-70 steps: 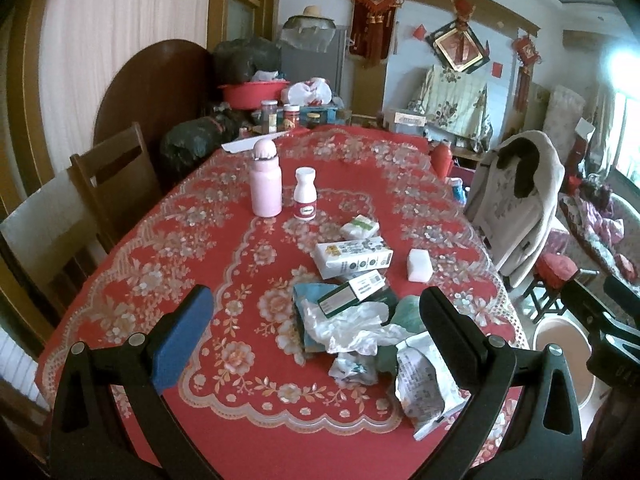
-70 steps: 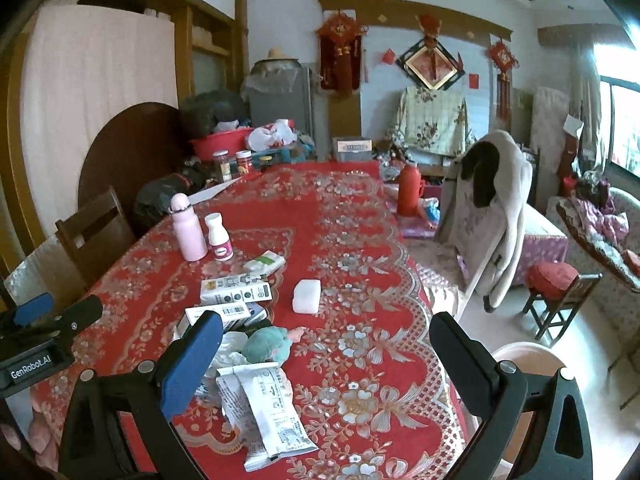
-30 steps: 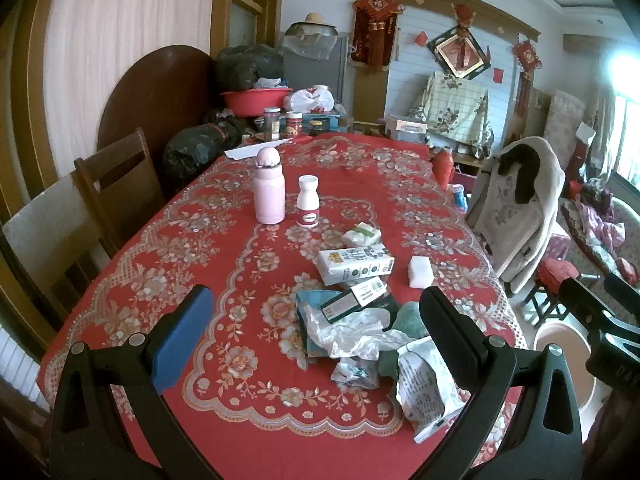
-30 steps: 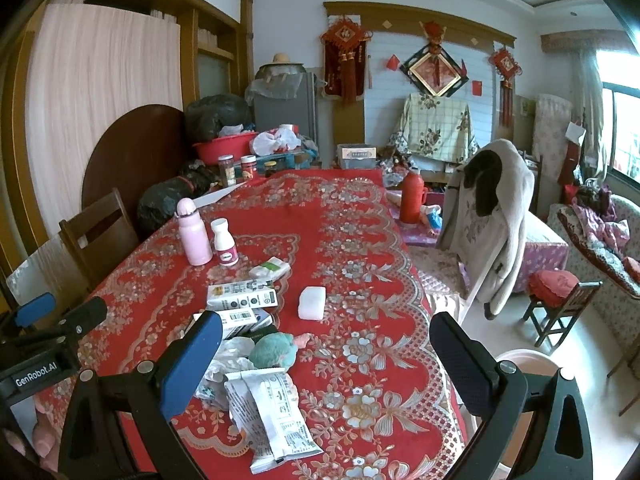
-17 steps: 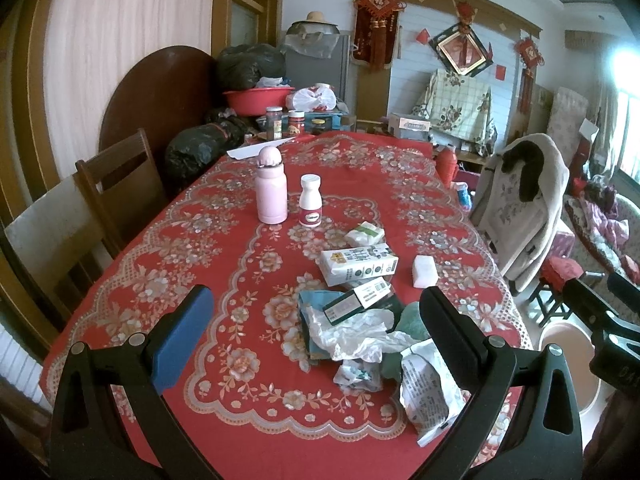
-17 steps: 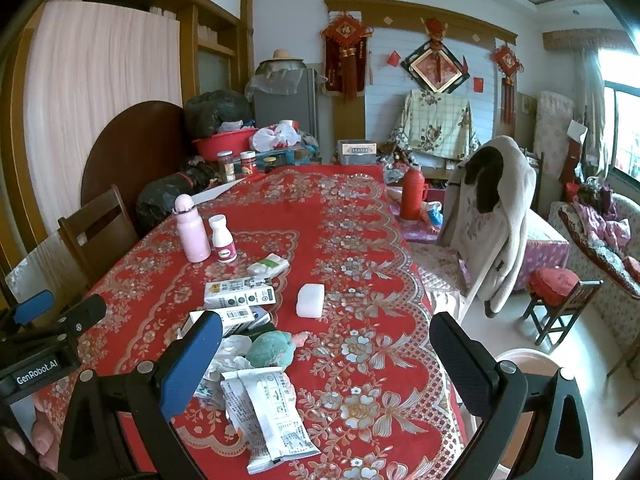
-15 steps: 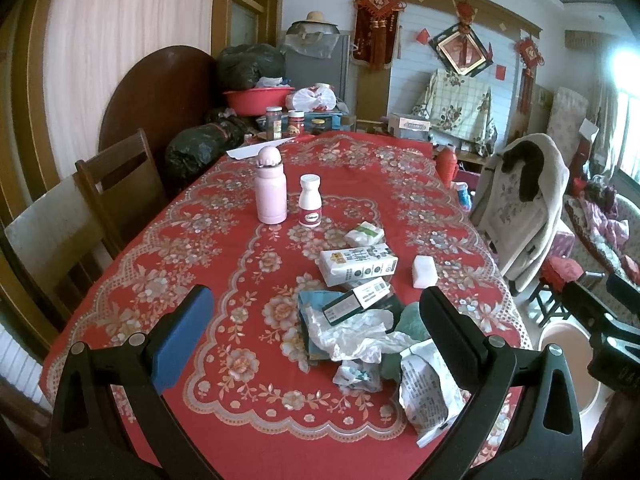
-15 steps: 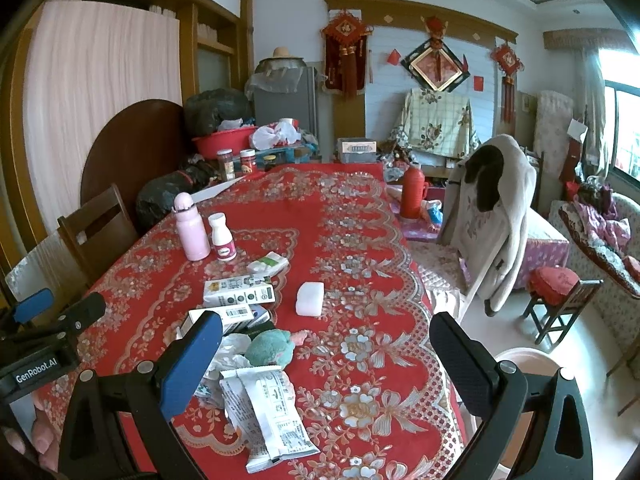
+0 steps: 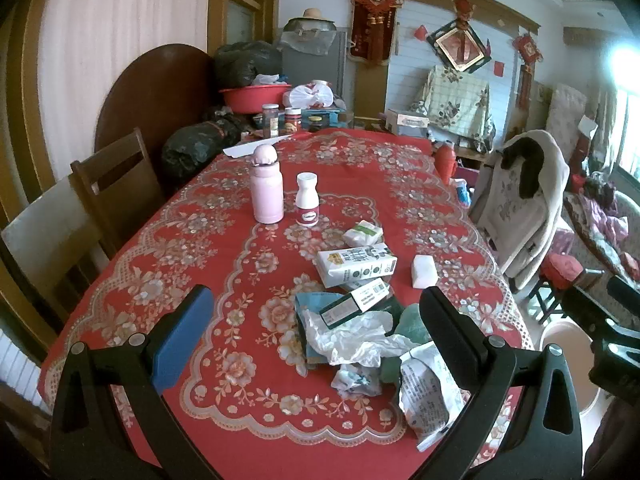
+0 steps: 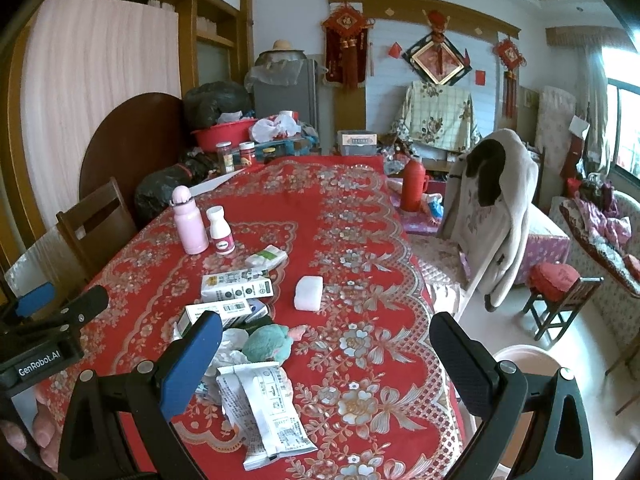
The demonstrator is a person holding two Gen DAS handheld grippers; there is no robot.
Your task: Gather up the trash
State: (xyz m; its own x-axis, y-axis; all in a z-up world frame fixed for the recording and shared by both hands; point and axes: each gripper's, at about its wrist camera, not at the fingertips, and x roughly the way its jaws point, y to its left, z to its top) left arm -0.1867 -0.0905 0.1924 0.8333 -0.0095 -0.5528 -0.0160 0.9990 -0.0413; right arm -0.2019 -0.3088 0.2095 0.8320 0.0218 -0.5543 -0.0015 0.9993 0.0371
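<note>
Both grippers, left [image 9: 316,320] and right [image 10: 326,344], gape wide over the trash pile [image 9: 360,332]. "GenRobot.AI" reads on the left one; carton [image 10: 237,285] print is illegible.

Crumpled white wrapper [image 9: 352,338], printed empty packet [image 10: 266,414], flat cartons [image 9: 356,265], heaped together near table edge

Glossy red tablecloth [image 9: 208,240] with woven floral trim, crinkled white plastic wrapper [image 9: 352,340] at five o'clock. Smooth matt pink bottle [image 9: 267,192] up at twelve; chair [image 9: 116,184] is dark wood.
</note>
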